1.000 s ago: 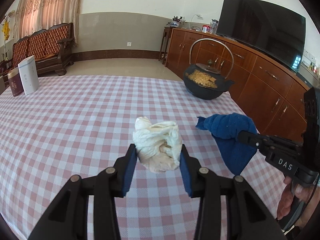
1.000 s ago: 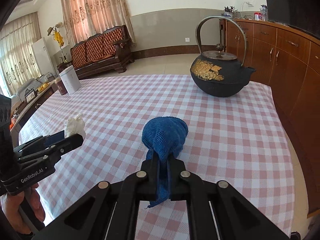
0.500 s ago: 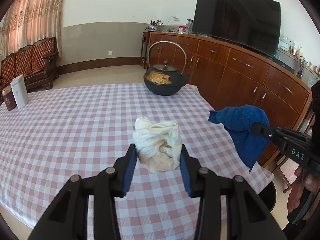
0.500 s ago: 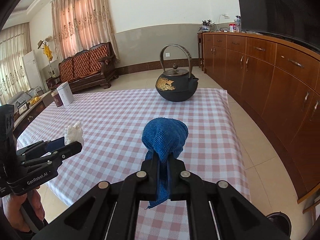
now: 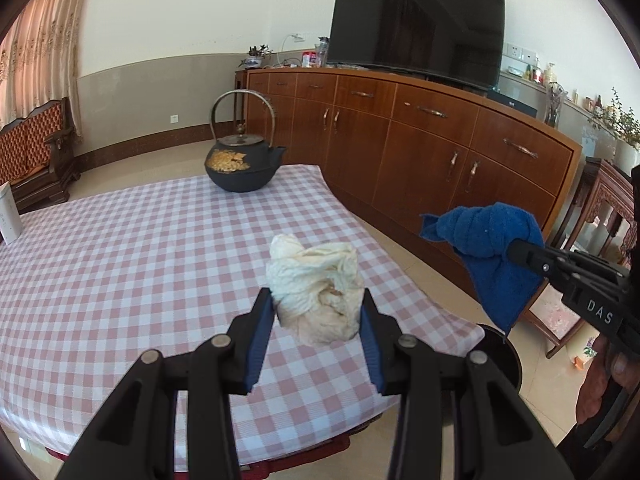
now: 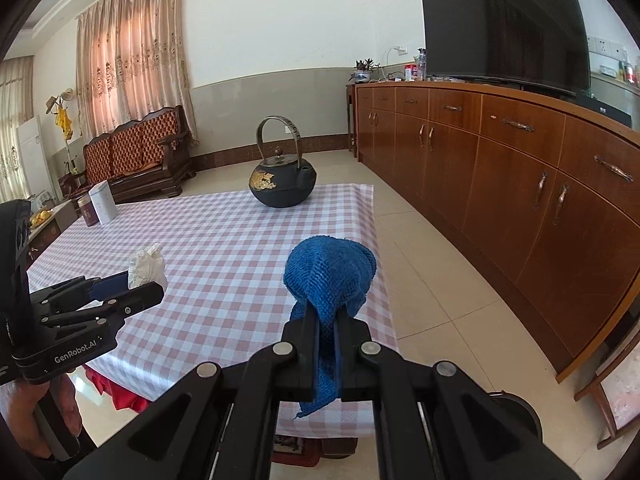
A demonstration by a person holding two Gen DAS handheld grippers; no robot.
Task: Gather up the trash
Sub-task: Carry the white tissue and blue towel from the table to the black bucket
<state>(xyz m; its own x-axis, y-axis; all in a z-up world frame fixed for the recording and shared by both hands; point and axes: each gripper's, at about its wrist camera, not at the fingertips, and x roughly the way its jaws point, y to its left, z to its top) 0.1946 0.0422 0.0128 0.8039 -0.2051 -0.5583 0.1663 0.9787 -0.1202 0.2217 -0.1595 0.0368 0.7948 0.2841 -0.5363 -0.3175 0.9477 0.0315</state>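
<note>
My left gripper (image 5: 316, 312) is shut on a crumpled cream tissue wad (image 5: 316, 284), held in the air above the near right part of the checked table (image 5: 140, 248). The wad also shows in the right wrist view (image 6: 147, 268). My right gripper (image 6: 326, 320) is shut on a blue knitted cloth (image 6: 330, 272), held beyond the table's right edge; the cloth also shows in the left wrist view (image 5: 490, 252). A dark round bin (image 5: 502, 352) sits on the floor below the cloth, mostly hidden; its rim also shows in the right wrist view (image 6: 520, 408).
A black iron teapot (image 5: 240, 168) stands at the table's far end. A white box (image 6: 102, 202) and a dark red tin (image 6: 86, 210) stand at the far left corner. A long wooden sideboard (image 6: 500, 184) with a TV (image 5: 416, 28) runs along the right. A wooden chair (image 5: 596, 232) stands at the right.
Both grippers have pulled back and up from the table and swung right, still holding the tissue wad and the blue cloth. The floor bin has come into view.
</note>
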